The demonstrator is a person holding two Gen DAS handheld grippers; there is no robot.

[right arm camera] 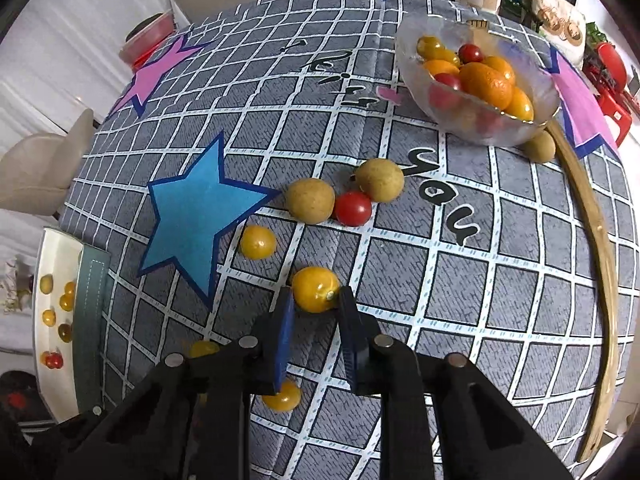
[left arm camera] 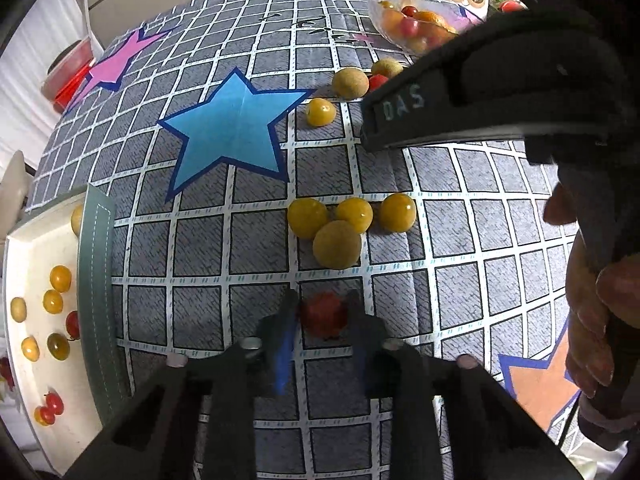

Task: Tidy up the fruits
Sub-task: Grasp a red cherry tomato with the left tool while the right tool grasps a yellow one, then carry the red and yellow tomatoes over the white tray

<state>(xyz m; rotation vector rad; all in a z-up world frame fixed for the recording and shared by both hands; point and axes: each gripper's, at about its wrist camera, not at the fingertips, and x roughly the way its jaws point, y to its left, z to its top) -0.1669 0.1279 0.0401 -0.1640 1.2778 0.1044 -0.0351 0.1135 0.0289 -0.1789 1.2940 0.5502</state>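
Fingers on the left gripper (left arm camera: 323,312) sit narrow around a small red tomato (left arm camera: 324,316) on the tabletop (left arm camera: 260,240), both blue pads right against its sides, so it looks gripped, though it's blurry that close to the camera. Fingers on the right gripper (right arm camera: 316,300) are closed onto a yellow-orange fruit (right arm camera: 315,289), one pad on each side of it. Just beyond the left gripper there's a tight cluster of four yellow fruits (left arm camera: 348,220), touching or almost touching each other. Farther off near the blue star (left arm camera: 232,136) printed on the cloth sits a lone yellow tomato (left arm camera: 321,112), and past that two brownish round fruits (right arm camera: 310,201) with a red cherry tomato (right arm camera: 353,208) wedged between them. A glass bowl (right arm camera: 532,80) at the far right holds oranges plus red and yellow tomatoes, with one more brownish fruit (right arm camera: 540,146) just beside it on the near right. Over on the left edge a white tray (left arm camera: 24,272) carries several small yellow and red tomatoes, well apart from the loose pile in the middle. From the left wrist view, the person's right hand (left arm camera: 592,320) is wrapped around the other gripper's handle.
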